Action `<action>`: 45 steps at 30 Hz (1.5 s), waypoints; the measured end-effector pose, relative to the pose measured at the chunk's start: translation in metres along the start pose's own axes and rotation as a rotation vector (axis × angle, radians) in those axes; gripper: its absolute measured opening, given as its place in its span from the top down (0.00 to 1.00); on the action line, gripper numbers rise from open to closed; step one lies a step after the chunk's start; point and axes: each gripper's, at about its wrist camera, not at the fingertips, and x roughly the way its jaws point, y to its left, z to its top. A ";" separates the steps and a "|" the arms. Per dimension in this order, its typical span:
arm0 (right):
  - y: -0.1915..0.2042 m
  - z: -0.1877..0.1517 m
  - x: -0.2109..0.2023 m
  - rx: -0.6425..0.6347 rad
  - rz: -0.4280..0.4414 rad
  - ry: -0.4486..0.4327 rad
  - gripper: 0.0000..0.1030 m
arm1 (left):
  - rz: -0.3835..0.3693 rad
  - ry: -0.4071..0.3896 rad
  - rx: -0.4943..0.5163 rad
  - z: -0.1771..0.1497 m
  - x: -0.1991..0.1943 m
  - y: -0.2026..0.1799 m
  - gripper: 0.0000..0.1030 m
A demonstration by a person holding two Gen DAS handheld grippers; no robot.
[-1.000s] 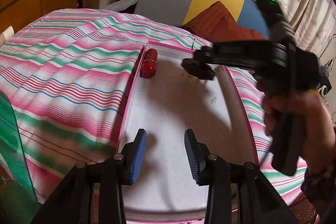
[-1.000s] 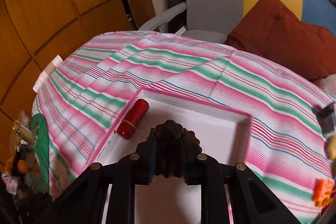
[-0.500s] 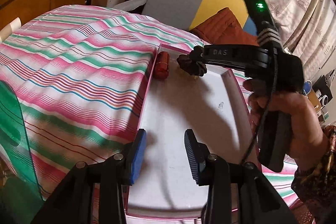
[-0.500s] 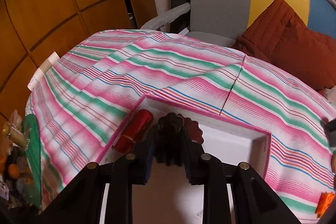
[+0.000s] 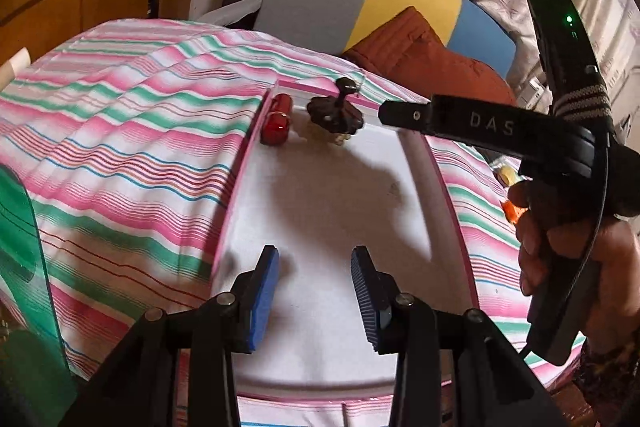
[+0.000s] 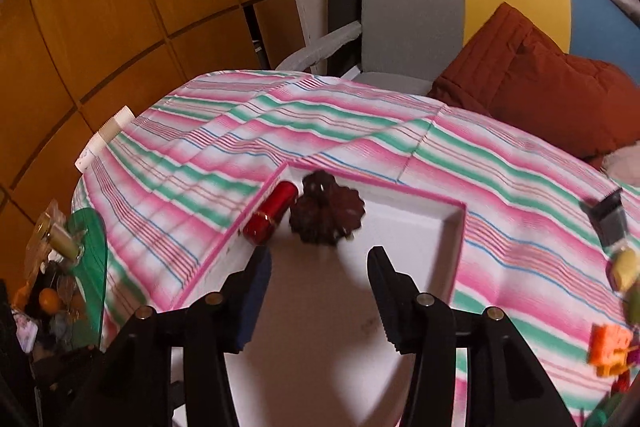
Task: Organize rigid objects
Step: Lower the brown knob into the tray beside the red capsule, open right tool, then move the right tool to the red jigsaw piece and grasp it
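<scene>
Striped cloth (image 6: 320,131) sags under the tray (image 6: 456,227); your right gripper (image 6: 320,291), opening and empty, could nudge the dark ornament (image 6: 326,213) into the red tube (image 6: 272,213).

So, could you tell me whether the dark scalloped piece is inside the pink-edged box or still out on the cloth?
Inside: the dark scalloped piece sits on the white floor of the box, beside the red tube.

Small toys (image 6: 612,343) at the right edge, blurred and cut off.

Wood-panelled wall (image 6: 120,7) behind a grey-yellow-blue chair (image 6: 460,7)
</scene>
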 end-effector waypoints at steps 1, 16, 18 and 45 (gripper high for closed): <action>-0.002 -0.004 -0.004 0.005 -0.007 0.004 0.50 | -0.003 0.000 0.009 -0.001 -0.001 -0.003 0.64; -0.068 -0.073 -0.073 0.077 -0.101 0.002 0.48 | -0.055 0.030 0.122 -0.022 -0.001 -0.055 0.64; -0.083 -0.084 -0.082 0.100 -0.117 0.002 0.47 | -0.060 0.036 0.149 -0.026 -0.001 -0.065 0.64; -0.274 -0.152 -0.122 0.600 0.059 -0.021 0.36 | -0.119 0.087 0.330 -0.055 0.004 -0.144 0.64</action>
